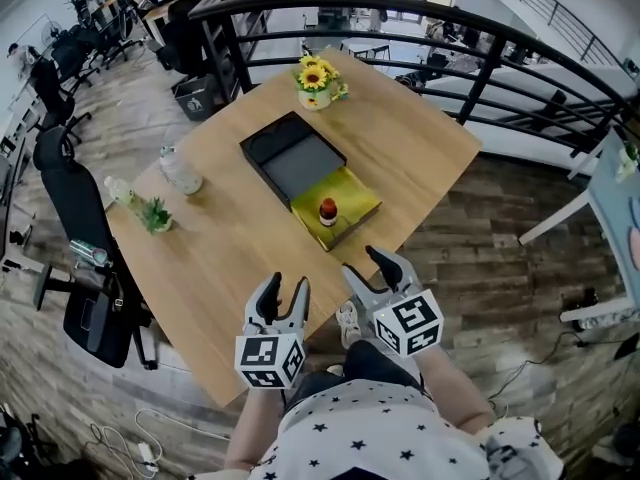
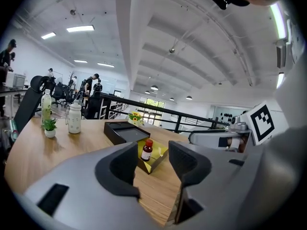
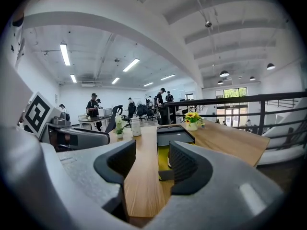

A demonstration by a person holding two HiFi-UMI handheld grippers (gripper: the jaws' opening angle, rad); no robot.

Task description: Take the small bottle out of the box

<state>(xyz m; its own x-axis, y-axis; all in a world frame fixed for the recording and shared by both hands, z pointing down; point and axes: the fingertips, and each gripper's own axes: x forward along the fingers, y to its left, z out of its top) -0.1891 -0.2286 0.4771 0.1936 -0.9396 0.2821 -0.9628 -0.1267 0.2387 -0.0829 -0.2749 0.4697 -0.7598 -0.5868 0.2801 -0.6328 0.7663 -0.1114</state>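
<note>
A small brown bottle [image 1: 328, 211] with a red cap stands upright in the yellow-lined box [image 1: 349, 196] on the wooden table [image 1: 230, 258]. A black tray [image 1: 292, 154] adjoins the box on its far side. Both grippers hover at the table's near edge, short of the box. My left gripper [image 1: 288, 286] is open and empty; in its own view [image 2: 152, 164] the bottle [image 2: 147, 150] shows between the jaws, farther off. My right gripper [image 1: 365, 265] is open and empty too [image 3: 152, 169]; its right jaw hides most of the box [image 3: 163, 159] and the bottle.
A pot of sunflowers [image 1: 317, 80] stands at the table's far corner. A clear jar [image 1: 180, 171], a small potted plant [image 1: 154, 214] and a drink bottle [image 1: 118, 190] sit along the left side. Office chairs [image 1: 70, 198] stand left; a black railing [image 1: 400, 38] runs behind.
</note>
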